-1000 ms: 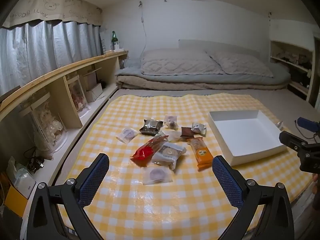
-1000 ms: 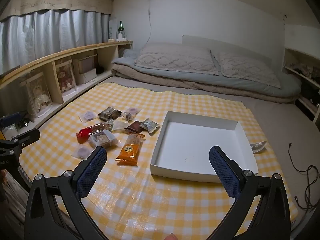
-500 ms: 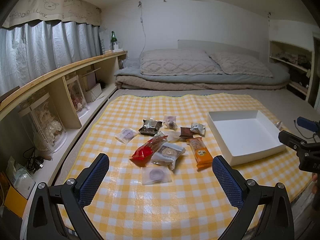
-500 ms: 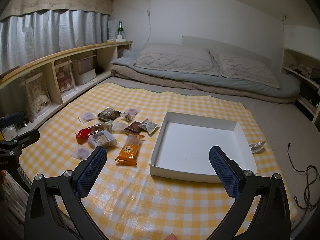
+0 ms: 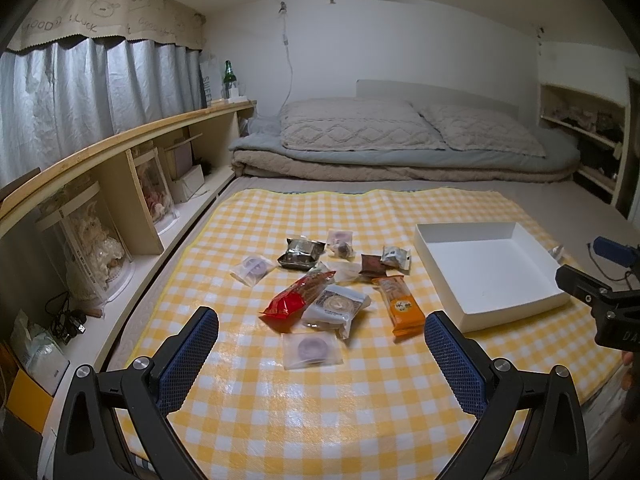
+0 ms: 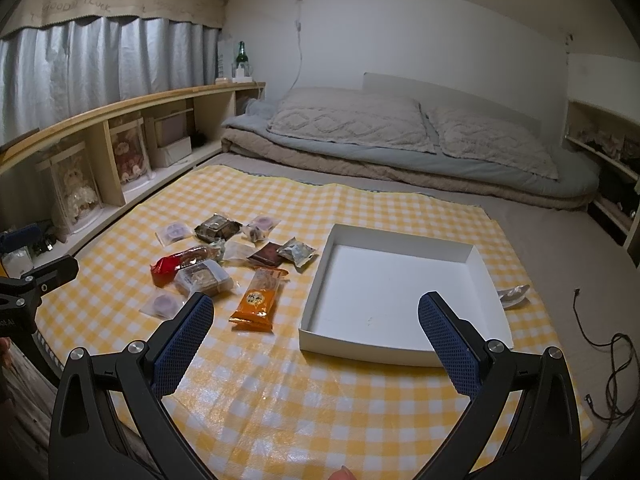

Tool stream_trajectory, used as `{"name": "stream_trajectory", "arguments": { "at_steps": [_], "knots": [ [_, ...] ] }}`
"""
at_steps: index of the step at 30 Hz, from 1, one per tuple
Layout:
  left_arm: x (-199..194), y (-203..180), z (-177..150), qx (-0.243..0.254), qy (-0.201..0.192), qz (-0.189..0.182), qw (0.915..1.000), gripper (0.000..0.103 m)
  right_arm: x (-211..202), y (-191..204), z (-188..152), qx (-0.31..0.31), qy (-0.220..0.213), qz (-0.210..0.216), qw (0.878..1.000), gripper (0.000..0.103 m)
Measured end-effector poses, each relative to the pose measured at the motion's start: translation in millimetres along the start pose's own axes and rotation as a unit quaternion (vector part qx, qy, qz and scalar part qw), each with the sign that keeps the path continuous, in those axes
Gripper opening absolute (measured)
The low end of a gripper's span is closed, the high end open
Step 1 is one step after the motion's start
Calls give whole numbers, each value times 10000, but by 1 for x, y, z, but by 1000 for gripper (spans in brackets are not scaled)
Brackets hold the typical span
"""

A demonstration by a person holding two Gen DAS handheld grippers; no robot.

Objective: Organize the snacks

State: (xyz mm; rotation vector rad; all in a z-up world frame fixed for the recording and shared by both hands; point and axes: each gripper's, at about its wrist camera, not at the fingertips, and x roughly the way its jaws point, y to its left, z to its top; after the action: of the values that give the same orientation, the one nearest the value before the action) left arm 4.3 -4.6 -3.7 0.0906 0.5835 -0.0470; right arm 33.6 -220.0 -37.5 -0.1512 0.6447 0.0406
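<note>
Checked yellow mat (image 6: pixel 280 392) carried everything; orange snack packet (image 6: pixel 256 300) lay lengthwise just left of white box (image 6: pixel 320 340). Right gripper (image 6: pixel 316 344) nearer than left gripper (image 5: pixel 320 356); both spread wide, empty.

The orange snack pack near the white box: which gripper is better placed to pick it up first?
Probably the right gripper: open, with the orange snack pack just ahead beside the white box. The left gripper, also open, faces the clear-wrapped snack.

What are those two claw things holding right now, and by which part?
Nothing. The left gripper and the right gripper are both open and empty; the snack packets lie on the checked cloth beside the empty white box.
</note>
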Motion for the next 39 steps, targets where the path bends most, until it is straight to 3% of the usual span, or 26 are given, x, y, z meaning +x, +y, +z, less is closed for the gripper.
{"name": "stream_trajectory", "arguments": {
  "at_steps": [39],
  "knots": [
    [-3,0,0,-74,-14,-40,10000,103,-3,-1,2,-30,10,-36,10000,103]
  ]
}}
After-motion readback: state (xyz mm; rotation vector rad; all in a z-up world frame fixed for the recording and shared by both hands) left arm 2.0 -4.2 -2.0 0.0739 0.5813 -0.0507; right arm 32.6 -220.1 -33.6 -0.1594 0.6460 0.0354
